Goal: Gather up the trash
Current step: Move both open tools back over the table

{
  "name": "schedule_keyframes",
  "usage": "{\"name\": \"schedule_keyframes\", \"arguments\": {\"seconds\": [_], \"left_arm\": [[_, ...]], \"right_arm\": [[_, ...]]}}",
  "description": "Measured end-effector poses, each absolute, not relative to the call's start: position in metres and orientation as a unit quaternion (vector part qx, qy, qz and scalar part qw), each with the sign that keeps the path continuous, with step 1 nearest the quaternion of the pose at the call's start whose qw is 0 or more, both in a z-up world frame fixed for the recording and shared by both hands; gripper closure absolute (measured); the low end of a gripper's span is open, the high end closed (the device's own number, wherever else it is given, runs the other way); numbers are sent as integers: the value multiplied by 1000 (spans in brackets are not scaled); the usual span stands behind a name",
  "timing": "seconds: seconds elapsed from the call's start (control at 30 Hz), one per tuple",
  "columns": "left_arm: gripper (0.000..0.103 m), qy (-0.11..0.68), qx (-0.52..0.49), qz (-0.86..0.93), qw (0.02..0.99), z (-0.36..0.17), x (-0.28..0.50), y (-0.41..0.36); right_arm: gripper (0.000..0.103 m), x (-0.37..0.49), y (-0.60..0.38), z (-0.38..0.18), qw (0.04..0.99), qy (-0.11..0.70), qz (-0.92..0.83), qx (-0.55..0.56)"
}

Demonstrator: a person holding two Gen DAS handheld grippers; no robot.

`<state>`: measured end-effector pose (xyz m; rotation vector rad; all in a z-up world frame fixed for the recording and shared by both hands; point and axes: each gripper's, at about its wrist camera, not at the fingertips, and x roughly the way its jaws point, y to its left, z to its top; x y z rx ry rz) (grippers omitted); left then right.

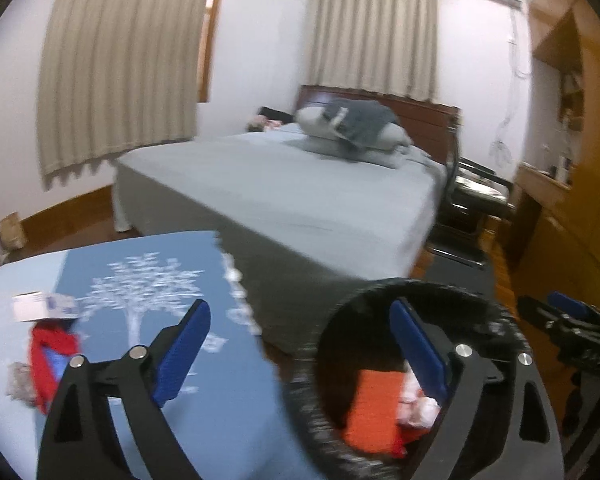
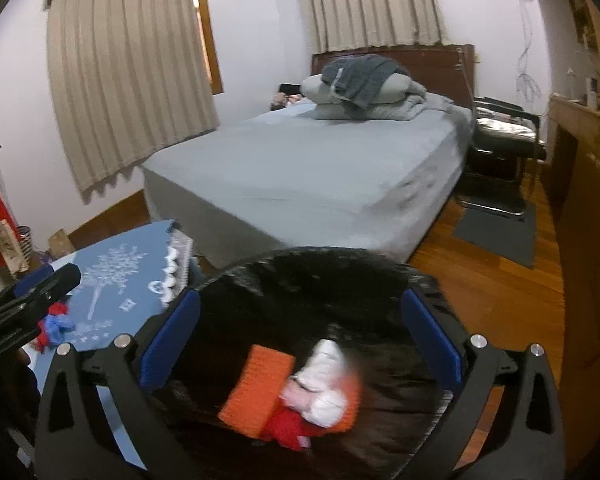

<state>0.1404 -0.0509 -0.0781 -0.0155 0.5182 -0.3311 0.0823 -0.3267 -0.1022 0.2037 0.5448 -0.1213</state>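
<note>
Two pairs of tongs, both with jaws spread wide and holding nothing. My right tongs (image 2: pixel 300 344) hang over the mouth of the black bin (image 2: pixel 320 276), which sits on the floor beside the desk (image 2: pixel 140 280). My left tongs (image 1: pixel 300 344) straddle the gap, one finger over the desk's blue cloth and the other over the bin's rim.

Already in the bin lie an orange piece (image 2: pixel 256 392), a crumpled white wad (image 2: pixel 324 384) and a red scrap (image 2: pixel 284 428). Left on the desk, by my judgement the trash yet to collect, are a red-and-blue wrapper (image 1: pixel 48 356), a small white card (image 1: pixel 30 306) and a pale crumpled bit (image 1: pixel 20 378), near one another at the desk's near left.

The risk I see: the wrapper looks thin and limp (it may slip from smooth pads), and a carry across the gap could drop it on the wooden floor (image 2: pixel 492 292). My right tongs, low over the bin, could also knock its rim and tip it.

The left view shows the card and the crumpled bit; the right view hides both behind my left tongs. The right view alone looks squarely down into the bin; the left camera catches only a slice of it.
</note>
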Motion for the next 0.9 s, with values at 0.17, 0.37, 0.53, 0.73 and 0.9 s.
{"name": "schedule_keyframes", "arguments": {"seconds": [0.17,0.37,0.53,0.73,0.9], "left_arm": [[13,254,-6,-107,961,-80,142,-4],[13,256,-9,-39,966,-88,139,58],[13,259,-19,17,966,-97,137,111],[13,272,-30,68,959,-116,139,166],[15,289,-42,87,952,-133,141,198]], "right_arm": [[5,105,-282,-98,957,275,-12,89],[5,134,-219,-97,956,279,53,75],[5,155,-170,-101,952,284,91,65],[5,173,-116,-115,949,288,120,36],[5,182,-87,-126,944,300,135,26]]}}
